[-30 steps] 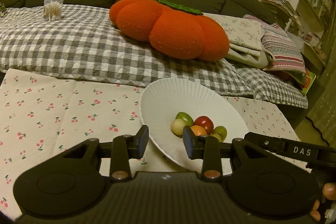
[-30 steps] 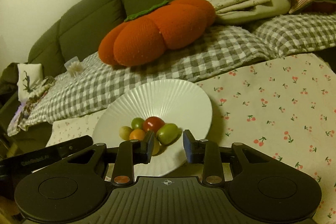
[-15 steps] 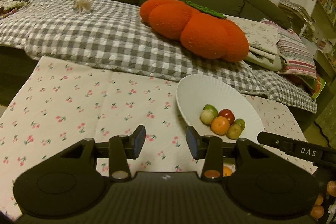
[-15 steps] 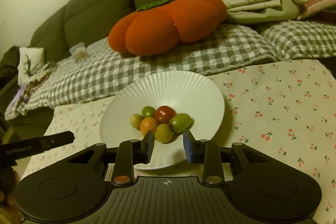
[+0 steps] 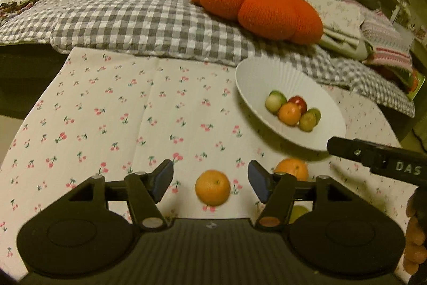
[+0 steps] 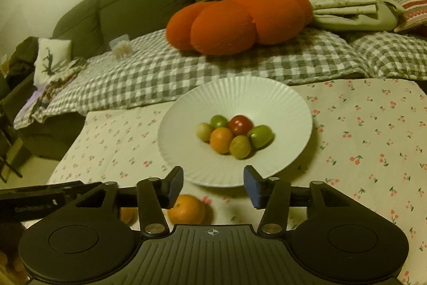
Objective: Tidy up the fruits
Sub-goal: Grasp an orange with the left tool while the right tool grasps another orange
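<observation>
Jaws, left gripper point(image 5: 210, 182): standing apart and opening, nothing pressed between the pads. One loose orange point(image 5: 212, 187) lay on the cherry-print cloth point(image 5: 106, 108) in the gap between them, touching neither pad.

Jaws, right gripper point(image 6: 213, 184): likewise apart and opening, empty. A second orange point(image 6: 186, 209) sat just below and beside its left pad, outside the gap; beyond the gap lay the near rim of the plate point(image 6: 280, 103).

Step in hand, as judged: taking up the loose oranges for the plate. To do it well, the left jaws should come down level on both sides of the fruit and close at its widest part, gently, since round fruit rolls from an off-centre squeeze. The right jaws would first need to shift left to centre on their orange.

Container: one white ribbed plate, ahead of both grippers. Contents: six small fruits clustered at its middle, touching one another — one orange, one red, four green or yellow-green.

Unplaced: a further yellowish fruit point(image 5: 299, 211), half hidden behind the left gripper's right finger.
</observation>
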The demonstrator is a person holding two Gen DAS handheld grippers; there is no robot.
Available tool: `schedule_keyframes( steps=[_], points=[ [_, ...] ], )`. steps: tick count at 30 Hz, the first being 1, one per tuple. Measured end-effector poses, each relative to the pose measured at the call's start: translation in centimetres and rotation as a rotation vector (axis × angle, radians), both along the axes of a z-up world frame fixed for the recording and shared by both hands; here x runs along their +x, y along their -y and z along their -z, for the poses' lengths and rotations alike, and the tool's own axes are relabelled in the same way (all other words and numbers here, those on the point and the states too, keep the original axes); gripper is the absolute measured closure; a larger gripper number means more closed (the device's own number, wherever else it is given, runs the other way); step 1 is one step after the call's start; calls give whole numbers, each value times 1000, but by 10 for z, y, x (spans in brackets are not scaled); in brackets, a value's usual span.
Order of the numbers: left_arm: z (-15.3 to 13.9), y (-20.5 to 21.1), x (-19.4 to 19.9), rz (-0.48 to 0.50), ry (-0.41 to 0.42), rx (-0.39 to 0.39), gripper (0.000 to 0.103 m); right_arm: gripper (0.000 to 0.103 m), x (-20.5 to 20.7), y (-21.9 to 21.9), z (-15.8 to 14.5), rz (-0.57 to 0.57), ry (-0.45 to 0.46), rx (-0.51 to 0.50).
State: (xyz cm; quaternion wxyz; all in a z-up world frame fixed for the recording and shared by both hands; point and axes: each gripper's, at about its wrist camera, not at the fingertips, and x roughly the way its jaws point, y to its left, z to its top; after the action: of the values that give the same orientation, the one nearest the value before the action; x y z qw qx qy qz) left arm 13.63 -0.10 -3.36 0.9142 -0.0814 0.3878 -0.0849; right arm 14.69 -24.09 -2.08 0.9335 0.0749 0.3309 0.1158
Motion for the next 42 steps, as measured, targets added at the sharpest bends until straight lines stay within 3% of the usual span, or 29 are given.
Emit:
schedule_keyframes(
  steps=[6, 12, 22, 37, 42],
  points=[
    [7, 4, -3, -16, -26, 41, 25, 32, -9, -5, 2, -20, -29, 39],
    [14, 9, -3, 3, -41, 66, 24, 26, -9, -11, 12, -34, -81, 70],
    [26, 17, 0, 26, -46, 92, 24, 24, -2, -11, 22, -27, -112, 108],
    [37, 25, 9, 35, -13, 129, 27, 24, 10, -20, 40, -19, -146, 86],
    [40, 26, 12, 38, -8, 141, 37, 24, 11, -23, 43, -25, -144, 78]
  ],
)
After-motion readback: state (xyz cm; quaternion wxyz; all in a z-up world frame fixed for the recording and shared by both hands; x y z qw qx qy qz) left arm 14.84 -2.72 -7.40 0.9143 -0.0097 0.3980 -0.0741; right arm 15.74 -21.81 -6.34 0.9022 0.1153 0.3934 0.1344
